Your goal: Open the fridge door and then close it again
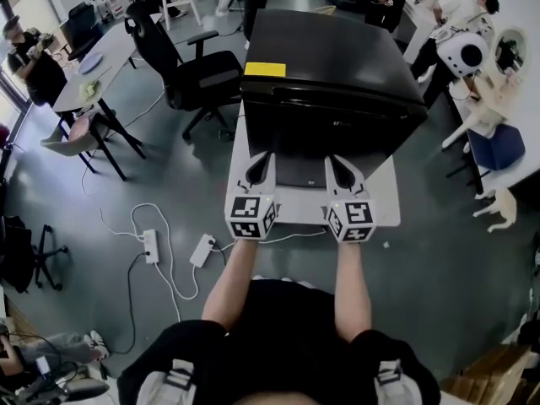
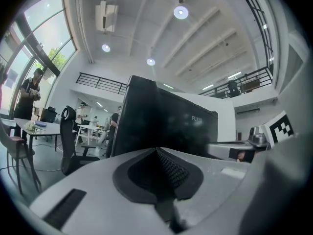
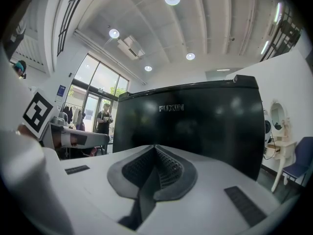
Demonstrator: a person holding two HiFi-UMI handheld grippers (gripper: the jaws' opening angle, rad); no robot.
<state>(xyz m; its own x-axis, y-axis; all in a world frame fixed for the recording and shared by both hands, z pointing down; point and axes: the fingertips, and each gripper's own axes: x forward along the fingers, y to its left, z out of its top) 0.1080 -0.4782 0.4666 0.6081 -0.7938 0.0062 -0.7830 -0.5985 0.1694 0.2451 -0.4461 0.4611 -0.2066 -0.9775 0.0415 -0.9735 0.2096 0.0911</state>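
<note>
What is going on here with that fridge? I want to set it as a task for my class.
A person stands facing a black mini fridge on a white stand, holding a two-jaw gripper in each hand. The left gripper and right gripper are both shut and empty. They point level at the fridge's front and seem short of touching it. The door looks closed, and neither gripper is on it.

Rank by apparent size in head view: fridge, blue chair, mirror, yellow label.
1. fridge
2. blue chair
3. mirror and yellow label: look about alike, so unranked; the label sits nearer the camera.
</note>
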